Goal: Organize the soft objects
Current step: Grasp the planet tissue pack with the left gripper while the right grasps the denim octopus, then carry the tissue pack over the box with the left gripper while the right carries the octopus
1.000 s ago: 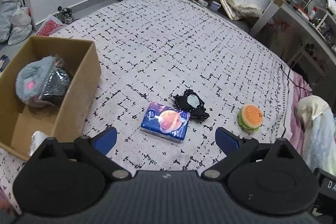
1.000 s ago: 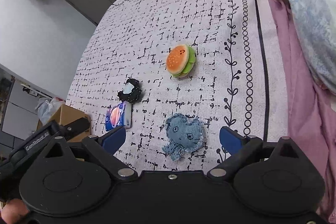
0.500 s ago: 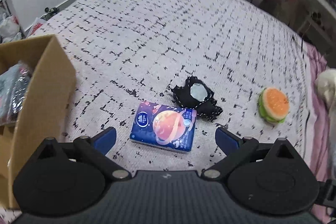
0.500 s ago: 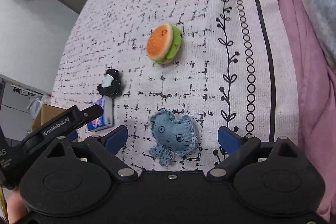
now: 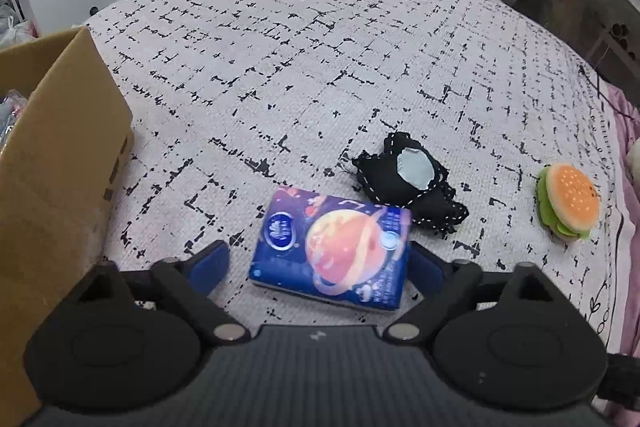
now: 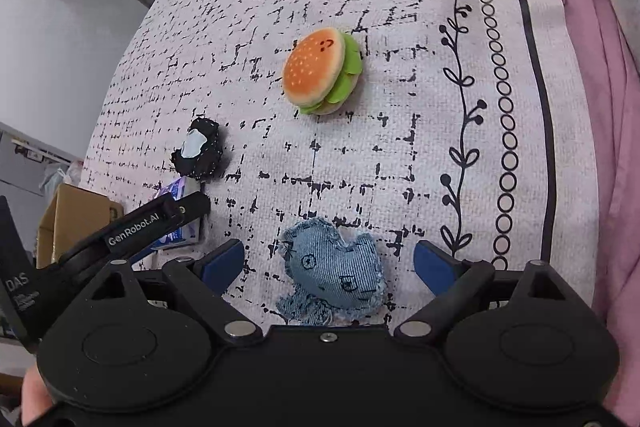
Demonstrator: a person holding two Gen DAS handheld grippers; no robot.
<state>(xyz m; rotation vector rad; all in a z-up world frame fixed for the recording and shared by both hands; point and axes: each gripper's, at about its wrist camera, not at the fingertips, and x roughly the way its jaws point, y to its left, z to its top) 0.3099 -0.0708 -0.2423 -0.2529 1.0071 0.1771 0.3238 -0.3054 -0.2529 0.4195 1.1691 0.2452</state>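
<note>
The left hand-held gripper [image 5: 318, 263] is held low over the bed [image 5: 304, 39] with its blue fingers [image 5: 210, 261] spread wide, and a blue tissue pack [image 5: 332, 251] printed with an orange planet is framed between them; whether the pads touch the pack cannot be told. Just beyond the pack's far right corner a black stitched plush [image 5: 408, 183] with a pale grey patch is seen, its edge touching or overlapping the pack. Further to the right, well apart, a hamburger plush [image 5: 570, 203] is lying tilted on its side near the bedspread's patterned border. At the left edge a cardboard box [image 5: 60, 163] is standing on the bed, with soft things only partly visible inside it. The right hand-held gripper [image 6: 328, 261] is likewise held wide open, and a blue denim plush [image 6: 336, 275] with a drawn face is lying flat between its fingers [image 6: 224, 259], not gripped. Beyond it, the hamburger plush [image 6: 318, 71] is seen near the middle of the bedspread, and the black stitched plush [image 6: 200, 153] is lying to the left. The left hand-held gripper's finger is visible in this view at the lower left, crossing over the tissue pack [image 6: 176, 211], with the cardboard box [image 6: 72, 215] behind it. A pink sheet [image 6: 600, 107] is seen along the bed's right side.
</note>
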